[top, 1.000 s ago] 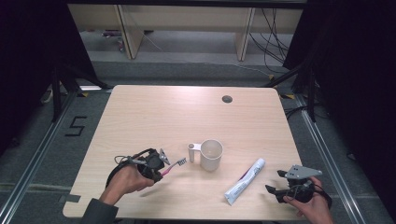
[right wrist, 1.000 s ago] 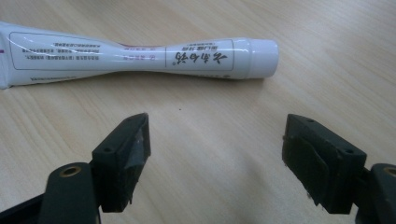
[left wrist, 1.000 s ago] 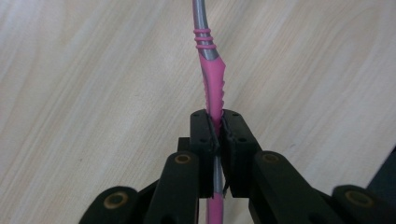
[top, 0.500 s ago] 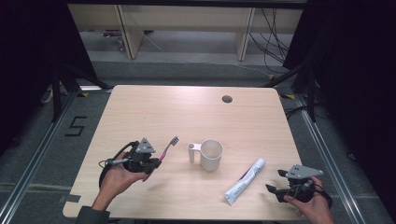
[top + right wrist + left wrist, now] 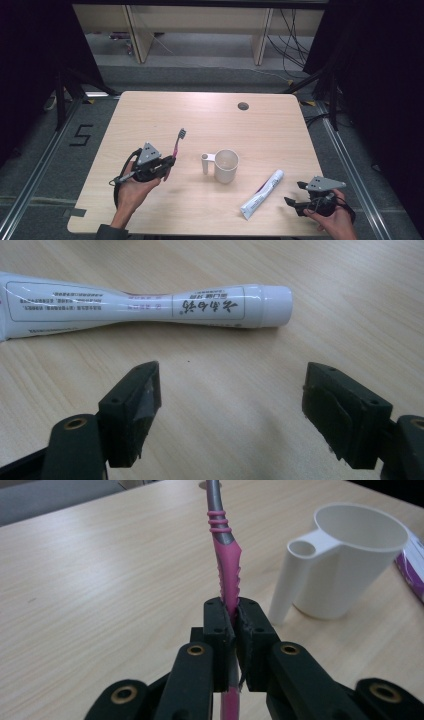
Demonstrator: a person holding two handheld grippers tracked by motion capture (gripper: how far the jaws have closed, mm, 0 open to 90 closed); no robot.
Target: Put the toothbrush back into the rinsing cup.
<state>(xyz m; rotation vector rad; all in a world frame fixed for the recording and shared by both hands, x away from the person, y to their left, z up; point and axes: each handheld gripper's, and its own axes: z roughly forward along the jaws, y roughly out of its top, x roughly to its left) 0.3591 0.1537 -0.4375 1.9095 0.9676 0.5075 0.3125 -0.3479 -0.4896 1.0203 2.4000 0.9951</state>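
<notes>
The left gripper (image 5: 234,630) is clamped on the pink handle of a toothbrush (image 5: 177,142), lifted over the table (image 5: 150,115) left of the white cup (image 5: 226,165). It is light, stiff, probably slippery; the ribbed grip suits holding. The right gripper (image 5: 232,405) gapes near the toothpaste tube (image 5: 150,305).

Black grippers (image 5: 167,164); grey triangular plates, brass screws
</notes>
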